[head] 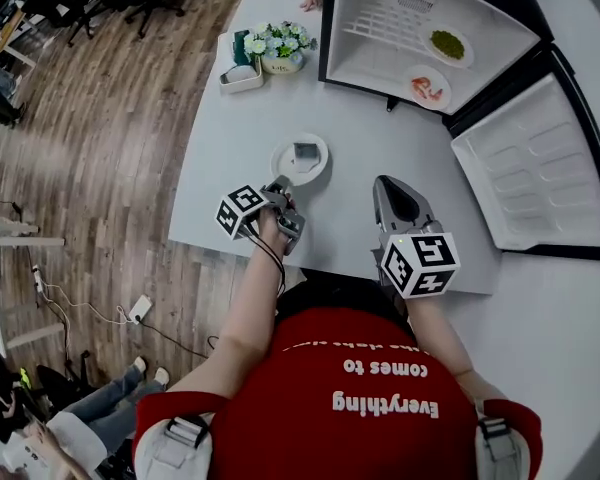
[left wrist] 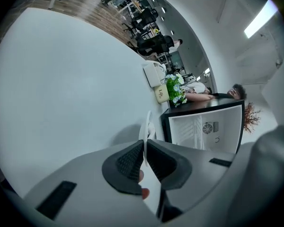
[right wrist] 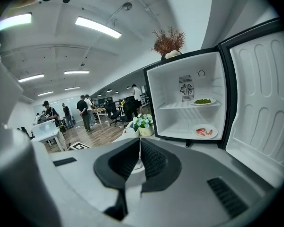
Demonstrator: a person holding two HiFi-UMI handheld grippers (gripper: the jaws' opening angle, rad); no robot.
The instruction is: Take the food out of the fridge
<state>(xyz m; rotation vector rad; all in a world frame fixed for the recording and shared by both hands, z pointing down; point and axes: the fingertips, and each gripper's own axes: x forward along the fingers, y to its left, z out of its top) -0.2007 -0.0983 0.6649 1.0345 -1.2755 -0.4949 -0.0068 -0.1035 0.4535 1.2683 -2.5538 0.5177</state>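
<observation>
The left gripper (head: 280,186) (left wrist: 146,143) is closed down to a narrow gap on the near rim of a white plate (head: 318,164) (left wrist: 147,124). In the left gripper view the rim shows edge-on as a thin white line between the ribbed black pads. The plate lies flat on the table (head: 230,148) just ahead of this gripper. It carries a grey squarish item (head: 305,153) whose kind I cannot tell.

The right gripper (head: 382,182) (right wrist: 139,142) has its jaws pressed together with nothing between them.

The fridge (head: 332,28) (right wrist: 154,103) stands ahead of the right gripper and a little to its right, well apart, with its door (head: 535,168) (right wrist: 260,98) swung wide open. A small white plate of green food (head: 447,44) (right wrist: 203,101) sits on the wire shelf. Below it, on the fridge floor, another white plate holds reddish-orange food (head: 427,88) (right wrist: 204,132). A pot of pale flowers (head: 280,46) (right wrist: 143,126) stands beyond the left gripper, beside the fridge.
</observation>
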